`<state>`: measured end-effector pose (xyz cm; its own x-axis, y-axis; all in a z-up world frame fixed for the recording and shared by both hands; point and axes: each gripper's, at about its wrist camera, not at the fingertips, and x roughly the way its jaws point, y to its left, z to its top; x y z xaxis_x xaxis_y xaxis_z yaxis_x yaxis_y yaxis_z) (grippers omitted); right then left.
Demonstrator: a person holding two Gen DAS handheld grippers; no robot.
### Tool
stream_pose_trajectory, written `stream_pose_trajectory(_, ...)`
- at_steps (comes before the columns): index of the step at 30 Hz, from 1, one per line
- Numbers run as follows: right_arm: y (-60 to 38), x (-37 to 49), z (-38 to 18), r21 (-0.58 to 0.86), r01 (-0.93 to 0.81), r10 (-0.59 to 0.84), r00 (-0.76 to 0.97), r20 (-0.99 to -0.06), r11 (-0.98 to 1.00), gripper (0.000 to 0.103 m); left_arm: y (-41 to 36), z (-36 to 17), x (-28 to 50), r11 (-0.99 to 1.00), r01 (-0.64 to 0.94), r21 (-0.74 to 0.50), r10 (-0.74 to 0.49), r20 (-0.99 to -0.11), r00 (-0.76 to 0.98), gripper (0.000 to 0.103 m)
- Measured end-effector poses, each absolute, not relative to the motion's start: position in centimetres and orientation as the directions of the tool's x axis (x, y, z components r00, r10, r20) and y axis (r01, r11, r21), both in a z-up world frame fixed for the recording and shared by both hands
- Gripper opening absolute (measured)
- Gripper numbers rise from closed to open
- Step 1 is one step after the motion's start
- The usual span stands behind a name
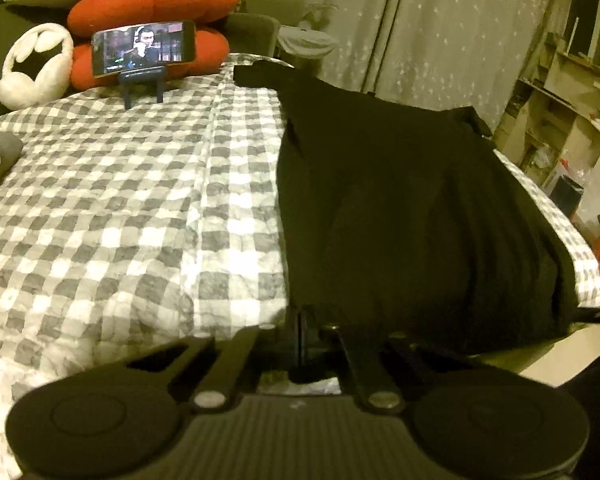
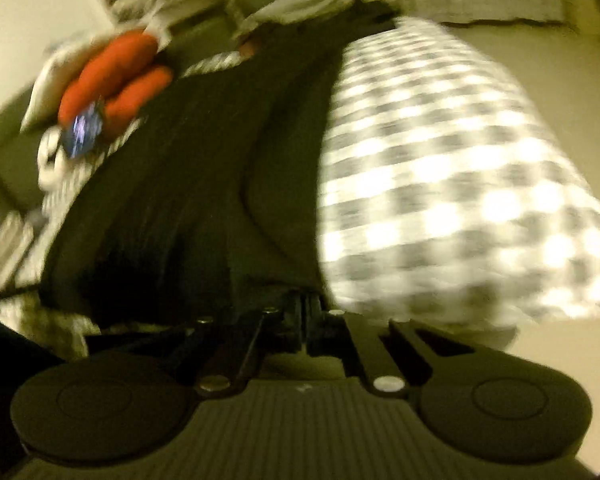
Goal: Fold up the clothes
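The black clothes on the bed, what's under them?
Under the black garment lies the grey-and-white checked bedcover, showing on both sides of it. Whatever else might lie beneath the garment is covered and cannot be seen.

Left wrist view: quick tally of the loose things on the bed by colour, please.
Black: 1, the garment
Red: 2, the cushions stacked at the head
White: 1, the plush toy
Dark: 1, the phone on its stand
Total: 5
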<state>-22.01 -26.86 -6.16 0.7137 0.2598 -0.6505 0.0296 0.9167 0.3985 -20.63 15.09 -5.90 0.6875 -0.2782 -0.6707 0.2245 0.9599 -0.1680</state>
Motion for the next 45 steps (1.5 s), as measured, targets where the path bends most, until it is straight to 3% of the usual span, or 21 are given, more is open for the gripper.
stream_pose_trajectory(6, -29.8, -24.1, -5.3, 0.458, 0.082, 0.239, 0.764, -0.599, 0.885, 0.002, 16.5, -5.1, -21.4, 0.946, 0.214, -0.242, -0.322, -0.652, 0.687, 0.000)
stream_pose_trajectory(11, -29.7, -26.6, -4.2, 0.529, 0.016, 0.325, 0.774, -0.544, 0.849, 0.002, 17.5, -3.8, -22.7, 0.939, 0.204, -0.276, -0.337, -0.628, 0.702, 0.000)
stream_pose_trajectory(17, -29.3, -29.0, -1.6, 0.436, 0.037, 0.215, 0.830, -0.515, 0.899, 0.001, 17.0, -3.6, -22.8, 0.937, 0.231, -0.261, -0.347, -0.633, 0.692, 0.000)
stream_pose_trajectory(23, -29.5, -26.7, -4.6, 0.401, 0.054, 0.204, 0.794, -0.572, 0.914, 0.002, 16.6, -4.9, -22.5, 0.948, 0.226, -0.223, -0.317, -0.660, 0.681, 0.000)
stream_pose_trajectory(26, -29.2, -25.5, -5.5, 0.410, 0.024, 0.231, 0.797, -0.559, 0.912, 0.012, 16.4, -4.9, -22.3, 0.956, 0.223, -0.192, -0.294, -0.659, 0.692, 0.000)
stream_pose_trajectory(28, -28.9, -24.6, -5.9, 0.407, 0.007, 0.236, 0.805, -0.544, 0.914, 0.036, 16.3, -5.1, -22.0, 0.957, 0.220, -0.187, -0.288, -0.662, 0.692, 0.000)
stream_pose_trajectory(29, -28.9, -24.2, -6.3, 0.406, 0.006, 0.235, 0.808, -0.540, 0.914, 0.054, 16.3, -5.3, -21.9, 0.958, 0.217, -0.187, -0.286, -0.666, 0.689, 0.000)
stream_pose_trajectory(30, -28.8, -23.8, -6.7, 0.407, -0.001, 0.240, 0.808, -0.538, 0.913, 0.055, 16.3, -5.5, -21.9, 0.958, 0.214, -0.191, -0.286, -0.669, 0.686, 0.000)
stream_pose_trajectory(34, -28.0, -22.4, -8.0, 0.382, -0.025, 0.257, 0.782, -0.568, 0.924, 0.055, 16.5, -5.8, -21.8, 0.955, 0.207, -0.211, -0.295, -0.668, 0.683, 0.000)
stream_pose_trajectory(37, -27.6, -22.0, -8.5, 0.329, 0.000, 0.211, 0.768, -0.605, 0.944, 0.044, 16.6, -5.9, -21.7, 0.955, 0.206, -0.211, -0.295, -0.668, 0.683, 0.000)
stream_pose_trajectory(38, -27.5, -22.2, -8.5, 0.319, 0.004, 0.203, 0.763, -0.613, 0.948, 0.016, 16.6, -6.0, -21.8, 0.955, 0.206, -0.212, -0.296, -0.668, 0.683, 0.000)
stream_pose_trajectory(39, -27.5, -22.3, -8.5, 0.309, 0.008, 0.196, 0.759, -0.621, 0.951, 0.005, 16.6, -6.0, -21.8, 0.954, 0.205, -0.217, -0.298, -0.667, 0.682, 0.000)
stream_pose_trajectory(45, -28.7, -24.3, -6.9, 0.369, 0.006, 0.220, 0.794, -0.567, 0.929, 0.004, 16.8, -5.5, -22.3, 0.949, 0.209, -0.236, -0.314, -0.655, 0.687, 0.000)
